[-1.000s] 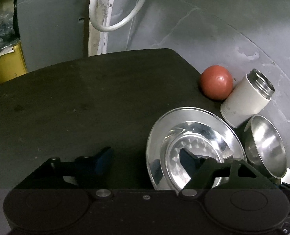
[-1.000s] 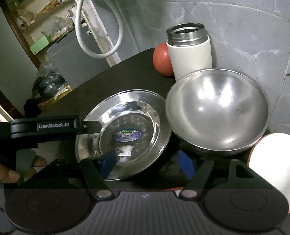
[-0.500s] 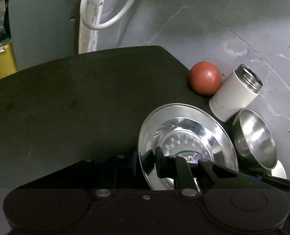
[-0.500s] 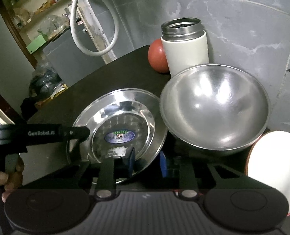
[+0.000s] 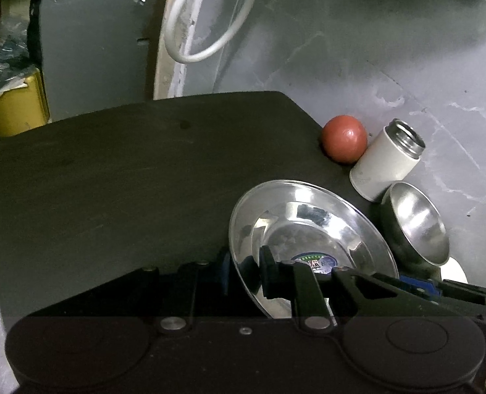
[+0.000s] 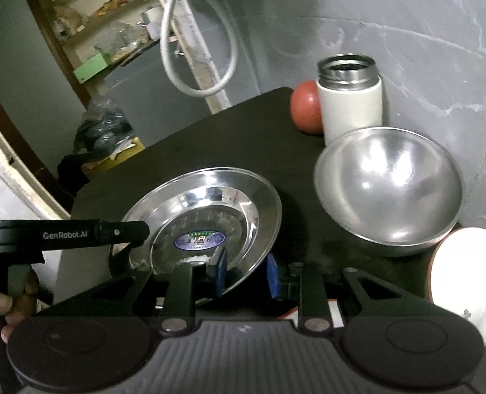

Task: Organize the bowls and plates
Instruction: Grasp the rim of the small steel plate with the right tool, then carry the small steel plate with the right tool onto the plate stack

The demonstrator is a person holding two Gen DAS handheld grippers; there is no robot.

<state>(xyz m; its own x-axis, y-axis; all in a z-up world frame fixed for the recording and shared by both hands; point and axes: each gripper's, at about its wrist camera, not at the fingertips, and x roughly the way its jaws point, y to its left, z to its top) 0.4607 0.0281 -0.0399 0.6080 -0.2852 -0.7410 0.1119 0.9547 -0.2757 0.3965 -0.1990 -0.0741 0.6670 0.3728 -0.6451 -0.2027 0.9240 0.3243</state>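
— Grip first: what have your two hands got?

— My left gripper (image 5: pixel 244 274) is pinched on the near rim of the steel plate (image 5: pixel 308 223). My right gripper (image 6: pixel 246 274) has its jaws drawn close on the rim at another spot, and I judge it is clamped there too. The plate sits tilted over the dark worktop (image 5: pixel 111 180), near its right-hand end.

— How will it handle?

— I'd expect it to be light, stiff and slick. Polished metal gives the pads little to bite, so the flat outer rim is the place to hold it, as both grippers do now. If it slips it will clatter rather than break.

— Anything in it?

— A sticker (image 6: pixel 199 240) sits in the centre, with a few white crumbs (image 6: pixel 193 258) just in front of it, and nothing else.

— And beyond?

— To the right, a white plate (image 6: pixel 466 279) lies just beside a steel bowl (image 6: pixel 387 190), which is empty. It is smooth and round-walled, so the lip is the only real hold. Behind it stands a white flask (image 6: pixel 351 105) with its lid off, and I cannot tell what is inside. A red ball (image 6: pixel 303 108) rests against the flask by the wall.
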